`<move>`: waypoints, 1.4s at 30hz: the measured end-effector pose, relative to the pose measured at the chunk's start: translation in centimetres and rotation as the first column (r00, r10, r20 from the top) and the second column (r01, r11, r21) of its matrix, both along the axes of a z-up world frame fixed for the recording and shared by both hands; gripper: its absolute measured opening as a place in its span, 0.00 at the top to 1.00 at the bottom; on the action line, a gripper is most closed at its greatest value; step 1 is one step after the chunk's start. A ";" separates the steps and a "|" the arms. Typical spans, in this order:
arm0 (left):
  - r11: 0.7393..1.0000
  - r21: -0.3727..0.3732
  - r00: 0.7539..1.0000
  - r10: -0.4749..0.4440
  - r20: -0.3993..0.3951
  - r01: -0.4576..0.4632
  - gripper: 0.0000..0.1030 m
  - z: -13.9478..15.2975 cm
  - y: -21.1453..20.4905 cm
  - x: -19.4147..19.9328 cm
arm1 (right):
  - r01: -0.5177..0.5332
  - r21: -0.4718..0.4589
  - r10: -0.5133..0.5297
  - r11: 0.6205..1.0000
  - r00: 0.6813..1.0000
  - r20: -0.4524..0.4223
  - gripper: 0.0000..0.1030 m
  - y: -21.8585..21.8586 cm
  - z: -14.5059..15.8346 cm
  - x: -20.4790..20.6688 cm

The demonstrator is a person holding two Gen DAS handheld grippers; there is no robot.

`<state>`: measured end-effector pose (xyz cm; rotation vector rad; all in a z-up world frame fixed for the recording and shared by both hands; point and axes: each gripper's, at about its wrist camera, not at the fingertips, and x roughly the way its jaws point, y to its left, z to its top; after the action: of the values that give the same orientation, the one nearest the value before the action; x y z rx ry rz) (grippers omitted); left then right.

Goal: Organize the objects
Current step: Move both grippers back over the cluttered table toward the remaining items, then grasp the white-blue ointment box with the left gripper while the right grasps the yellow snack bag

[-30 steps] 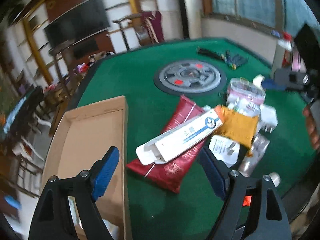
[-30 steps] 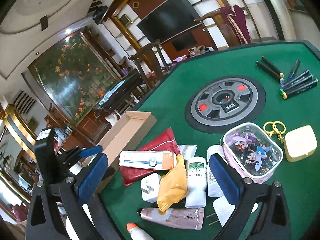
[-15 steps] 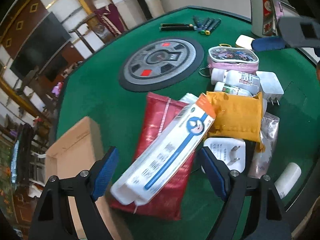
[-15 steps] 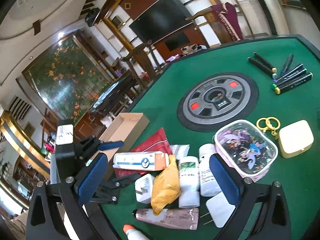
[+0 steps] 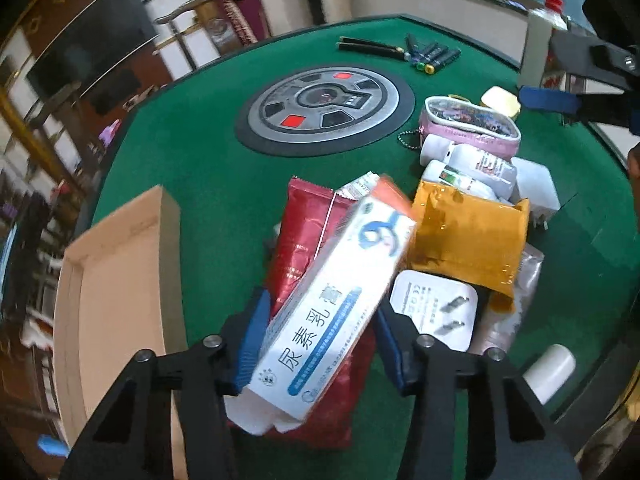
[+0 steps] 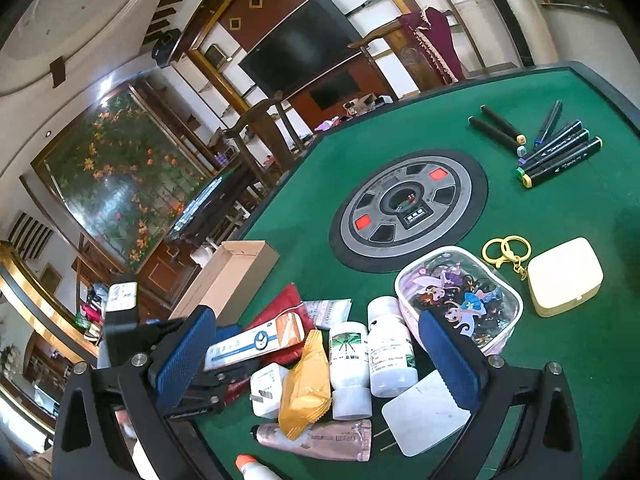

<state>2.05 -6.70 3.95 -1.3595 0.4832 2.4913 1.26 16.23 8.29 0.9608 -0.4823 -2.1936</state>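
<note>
A long white ointment box (image 5: 332, 292) with blue print and an orange end lies on a red foil packet (image 5: 304, 248). My left gripper (image 5: 320, 308) has come down over its near end. Its jaws are closing, and both blue pads touch the sides of the box. The right wrist view shows the same box (image 6: 248, 346) with the left gripper's black fingers at its end. My right gripper (image 6: 316, 360) hangs open above the pile, with nothing between its pads. An open cardboard box (image 5: 120, 280) sits to the left of the pile.
The pile on the green table (image 5: 200, 168) holds an orange packet (image 5: 468, 240), a white plug adapter (image 5: 436, 308), two white bottles (image 6: 368, 356), a cartoon pouch (image 6: 460, 292) and a pink tube (image 6: 320, 436). Farther off are a round centre panel (image 5: 324, 108), markers (image 6: 552, 152) and a cream case (image 6: 564, 276).
My left gripper came in closer and lower over the white box, and its jaws narrowed from wide apart onto the box's sides. The right gripper stayed almost still.
</note>
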 end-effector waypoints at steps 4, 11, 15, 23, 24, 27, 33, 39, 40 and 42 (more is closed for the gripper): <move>0.994 0.084 0.998 0.066 0.008 -0.066 0.55 0.5 -1.0 1.4 | -0.023 0.009 0.023 1.000 1.000 -0.007 0.02 0.0 0.2 0.3; 0.973 0.183 0.990 0.139 0.031 -0.142 0.59 -0.5 -2.5 2.1 | -0.177 0.150 0.183 0.973 0.983 -0.021 0.40 -3.6 -0.8 1.8; 0.972 0.179 0.989 0.149 0.020 -0.150 0.59 -0.3 -2.0 1.4 | -0.198 0.158 0.203 0.967 0.979 -0.013 0.45 -4.1 -1.4 2.2; 0.953 0.234 0.980 0.198 0.006 -0.194 0.69 -0.4 -2.7 2.0 | -0.108 0.071 0.106 0.992 0.994 0.031 0.56 -1.4 -2.1 2.1; 0.948 0.249 0.979 0.202 0.012 -0.198 0.69 -0.4 -3.0 2.1 | -0.099 0.049 0.097 0.994 0.995 0.036 0.56 -1.1 -2.2 2.4; 0.935 0.284 0.976 0.216 0.023 -0.213 0.69 -0.5 -4.0 3.1 | -0.086 -0.018 0.086 0.996 0.995 0.042 0.56 -0.4 -2.1 3.8; 0.928 0.302 0.975 0.222 0.026 -0.219 0.69 -0.6 -4.2 3.5 | -0.079 -0.090 0.090 0.993 0.988 0.123 0.56 -1.6 -3.2 6.1; 0.919 0.321 0.972 0.233 0.027 -0.230 0.69 -0.7 -4.3 3.5 | -0.001 -0.116 0.032 0.993 0.965 0.260 0.52 -2.0 -5.7 4.8; 0.917 0.324 0.971 0.236 0.028 -0.232 0.69 -0.7 -4.3 3.5 | 0.012 -0.126 0.024 0.992 0.961 0.274 0.49 -2.0 -6.0 4.6; 0.917 0.323 0.971 0.238 0.030 -0.235 0.69 -0.8 -4.3 3.5 | 0.042 -0.144 0.002 0.989 0.957 0.291 0.43 -2.1 -6.4 4.1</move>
<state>5.52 -11.00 3.13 -1.3368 -0.1008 2.6162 5.38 14.16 1.89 1.2060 -0.7840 -2.0086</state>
